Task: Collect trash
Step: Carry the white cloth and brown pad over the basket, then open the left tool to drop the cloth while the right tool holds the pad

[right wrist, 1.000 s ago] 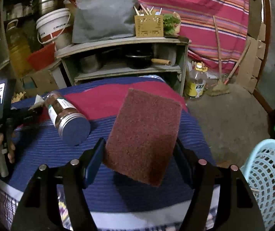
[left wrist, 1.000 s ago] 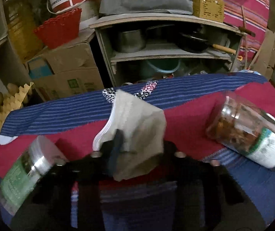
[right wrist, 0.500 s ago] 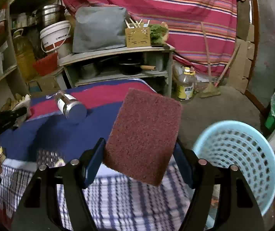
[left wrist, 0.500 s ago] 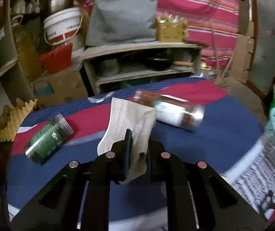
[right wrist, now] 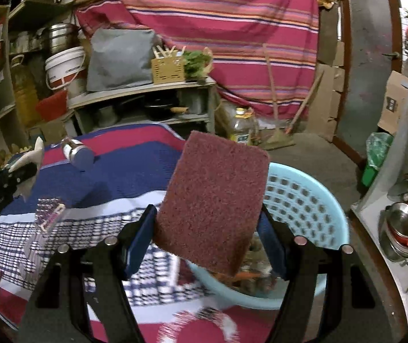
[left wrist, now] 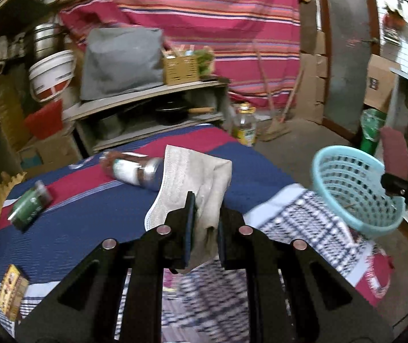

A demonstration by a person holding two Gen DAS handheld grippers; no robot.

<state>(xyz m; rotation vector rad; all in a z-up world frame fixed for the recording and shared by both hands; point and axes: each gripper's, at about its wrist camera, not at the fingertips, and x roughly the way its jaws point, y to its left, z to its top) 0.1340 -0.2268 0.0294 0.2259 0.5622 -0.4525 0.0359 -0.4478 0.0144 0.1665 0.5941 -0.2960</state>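
Observation:
My left gripper (left wrist: 204, 223) is shut on a crumpled white face mask (left wrist: 192, 177) and holds it above the striped cloth on the table (left wrist: 89, 208). My right gripper (right wrist: 207, 234) is shut on a maroon scouring pad (right wrist: 215, 203), held above the near rim of a light blue plastic basket (right wrist: 304, 200) that has some scraps at its bottom. The basket (left wrist: 352, 188) also shows in the left wrist view at the right, past the table's edge, with the right gripper and pad (left wrist: 395, 157) beside it.
A spice jar (left wrist: 135, 168) and a green-labelled jar (left wrist: 29, 205) lie on the cloth, with a small packet (left wrist: 11, 291) at the front left. A cluttered shelf unit (left wrist: 152, 108), an oil bottle (right wrist: 241, 128) and a broom (right wrist: 278, 131) stand behind.
Both grippers have swung right, away from the table's middle. The right one, with the pad, has come over the blue basket; the left one, with the mask, now faces it.

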